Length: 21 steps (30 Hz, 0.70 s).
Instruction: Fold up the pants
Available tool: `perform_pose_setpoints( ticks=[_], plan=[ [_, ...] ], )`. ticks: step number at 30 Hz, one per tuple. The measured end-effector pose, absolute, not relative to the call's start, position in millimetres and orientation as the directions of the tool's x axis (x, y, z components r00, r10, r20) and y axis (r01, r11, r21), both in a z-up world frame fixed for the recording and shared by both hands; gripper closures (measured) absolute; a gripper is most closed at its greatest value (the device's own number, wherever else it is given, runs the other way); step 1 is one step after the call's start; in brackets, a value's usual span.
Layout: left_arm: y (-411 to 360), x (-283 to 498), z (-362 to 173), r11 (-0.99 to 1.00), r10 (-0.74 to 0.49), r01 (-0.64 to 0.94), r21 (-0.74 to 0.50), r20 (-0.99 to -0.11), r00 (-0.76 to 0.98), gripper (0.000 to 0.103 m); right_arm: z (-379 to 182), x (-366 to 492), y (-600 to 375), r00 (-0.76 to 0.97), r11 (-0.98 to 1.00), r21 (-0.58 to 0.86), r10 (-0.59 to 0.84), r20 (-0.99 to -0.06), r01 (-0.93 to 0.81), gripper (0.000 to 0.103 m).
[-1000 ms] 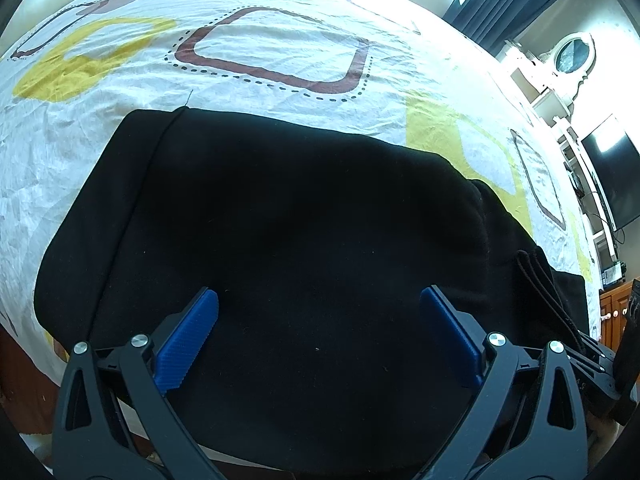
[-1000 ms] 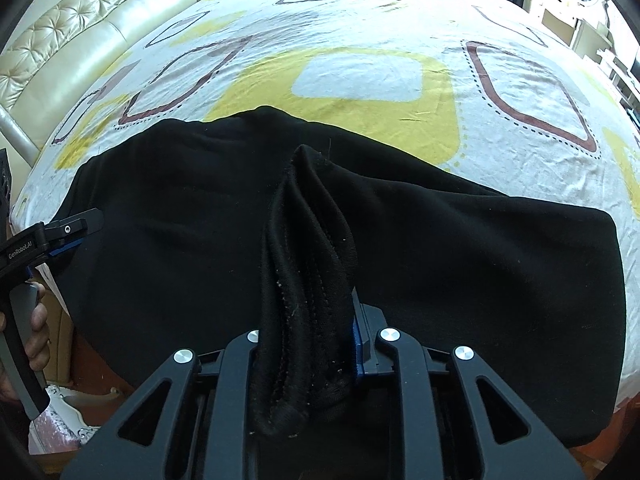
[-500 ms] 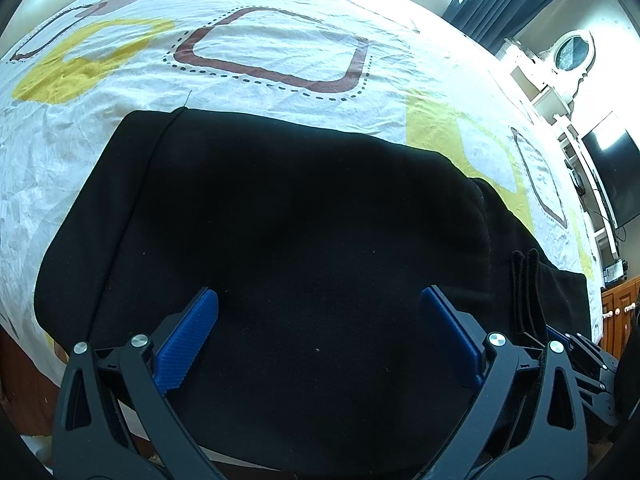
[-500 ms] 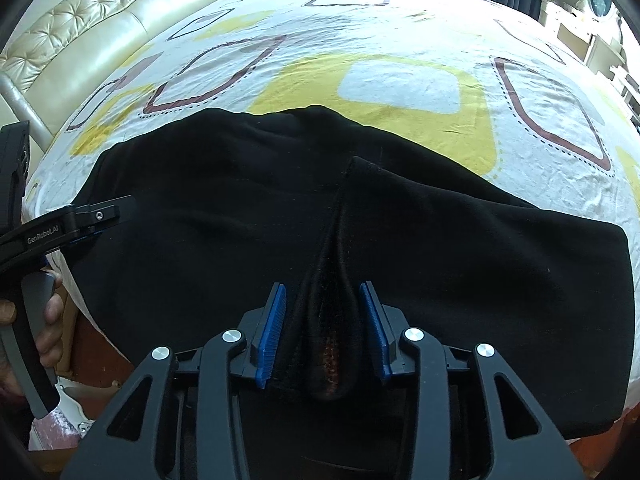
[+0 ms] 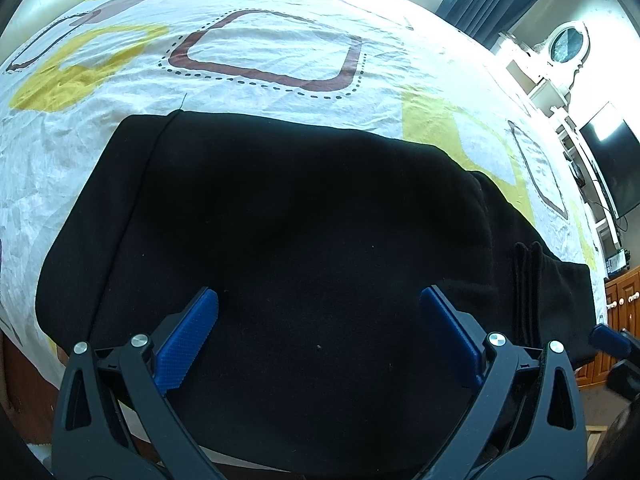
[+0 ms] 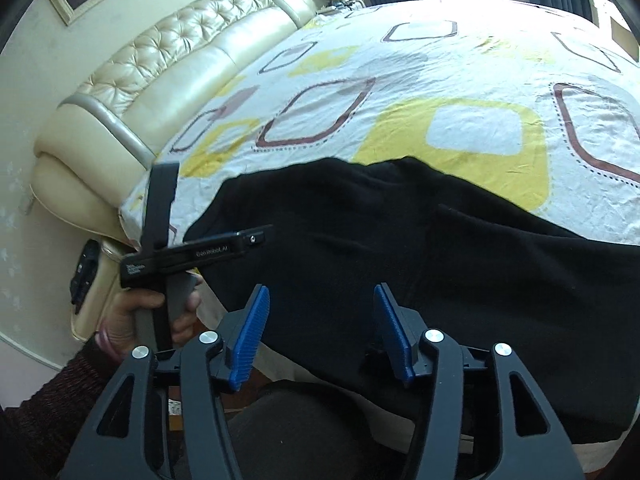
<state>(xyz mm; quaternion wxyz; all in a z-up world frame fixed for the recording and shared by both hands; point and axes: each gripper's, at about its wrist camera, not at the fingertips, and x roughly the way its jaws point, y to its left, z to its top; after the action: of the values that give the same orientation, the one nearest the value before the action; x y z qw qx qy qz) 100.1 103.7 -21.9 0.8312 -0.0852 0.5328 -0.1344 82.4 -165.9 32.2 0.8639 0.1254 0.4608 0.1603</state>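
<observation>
Both tools stand free of cloth, the right tool [image 6: 320, 332] with its jaws opening and nothing between them, the left tool [image 5: 320, 336] spread wide above the black pants [image 5: 288, 220], which lie folded near the bed [image 5: 260, 56] edge, seemingly for smoothing.

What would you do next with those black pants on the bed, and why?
Probably bring the right gripper back down to pinch the pants' near edge for another fold. Its jaws are opening with nothing between them, the left gripper hangs open over the cloth, and the pants lie as a wide, flat slab on the bedsheet.
</observation>
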Motion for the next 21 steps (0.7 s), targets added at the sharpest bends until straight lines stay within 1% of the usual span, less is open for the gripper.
perform_pose_setpoints(
  ticks=[1,3,4,5,6,9,11,14,16,17,18,21],
  plan=[
    [104,100,-22,0.949,-0.314,0.132,-0.285,-0.863,0.397,0.002,40,80,-186,0.535,0.909,0.391,0.403,-0.743,-0.143,0.041],
    [103,99,-22,0.951,-0.31,0.129,-0.281,-0.864,0.398,0.003,50,74,-236,0.564,0.892,0.441,0.414,-0.715,-0.096,0.04],
    [102,99,-22,0.952,-0.306,0.13,-0.278,-0.864,0.398,0.003,52,71,-264,0.587,0.887,0.457,0.402,-0.703,-0.061,0.039],
    [102,99,-22,0.953,-0.303,0.131,-0.273,-0.866,0.399,0.003,51,69,-295,0.602,0.88,0.474,0.39,-0.697,-0.021,0.036],
    [101,98,-22,0.954,-0.299,0.132,-0.269,-0.867,0.399,0.003,48,65,-328,0.614,0.865,0.5,0.376,-0.694,0.036,0.035],
    [99,98,-22,0.957,-0.291,0.135,-0.258,-0.869,0.4,0.003,22,57,-418,0.644,0.788,0.583,0.345,-0.682,0.196,0.035],
    [99,98,-22,0.958,-0.285,0.135,-0.252,-0.87,0.402,0.003,-6,54,-453,0.624,0.733,0.626,0.364,-0.692,0.265,0.035],
    [96,98,-23,0.962,-0.27,0.14,-0.233,-0.873,0.406,0.003,-42,58,-474,0.62,0.638,0.718,0.453,-0.641,0.276,0.035],
    [94,97,-23,0.965,-0.258,0.151,-0.214,-0.875,0.409,0.003,-56,63,-474,0.618,0.599,0.755,0.494,-0.611,0.267,0.036],
    [93,97,-23,0.966,-0.254,0.155,-0.207,-0.876,0.41,0.002,-61,67,-473,0.618,0.585,0.769,0.511,-0.597,0.258,0.04],
    [93,97,-23,0.967,-0.25,0.158,-0.202,-0.877,0.41,0.002,-64,70,-471,0.621,0.58,0.775,0.518,-0.589,0.251,0.054],
    [94,97,-24,0.966,-0.251,0.159,-0.202,-0.876,0.411,0.002,-72,74,-476,0.615,0.577,0.767,0.505,-0.606,0.282,0.07]
  ],
)
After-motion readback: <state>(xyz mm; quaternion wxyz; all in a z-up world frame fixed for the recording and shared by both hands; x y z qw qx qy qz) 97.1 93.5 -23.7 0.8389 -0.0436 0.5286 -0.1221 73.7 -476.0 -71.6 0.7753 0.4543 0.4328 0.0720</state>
